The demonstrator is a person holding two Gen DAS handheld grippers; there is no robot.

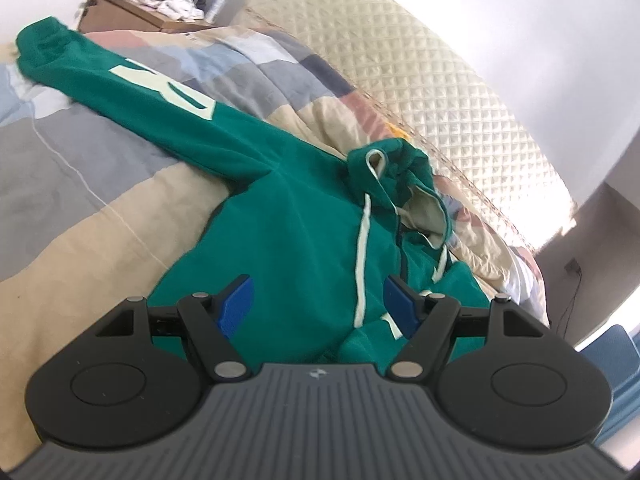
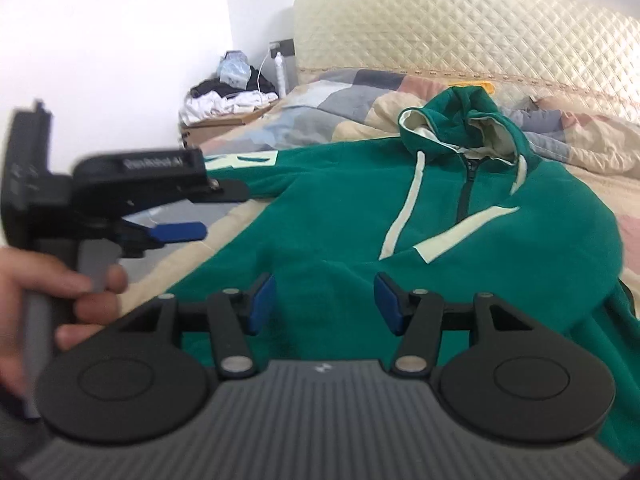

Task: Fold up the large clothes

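We see a green hoodie (image 2: 352, 208) lying front side up on a bed, spread over a patchwork quilt (image 1: 80, 152) of grey, blue, pink and beige squares. Its hood (image 2: 460, 124), lined in cream, points toward the quilted cream headboard (image 2: 460, 28), and two cream drawstrings run down the chest on either side of a short dark zip. In the left wrist view one sleeve (image 1: 120, 76) stretches away across the quilt toward the far corner, with large cream lettering on it. On the other side, in the right wrist view, the second sleeve is folded across the chest, its cream band (image 2: 468, 232) lying diagonally below the zip. Our left tongs (image 1: 318, 306) hang just above the lower body of the hoodie, blue pads set wide apart with nothing between them but the cloth underneath, so they are released. Our right tongs (image 2: 325, 304) are also released: the blue pads stand apart over the green fabric near the hem and press on nothing. From the right wrist view we can see the left tongs (image 2: 188, 216) from the side, held by a hand (image 2: 60, 300) around the grey handle, near the hoodie's edge. Beyond the bed, beside the wall, a cardboard box (image 2: 216, 124) holds a heap of white and dark clothes (image 2: 228, 96).
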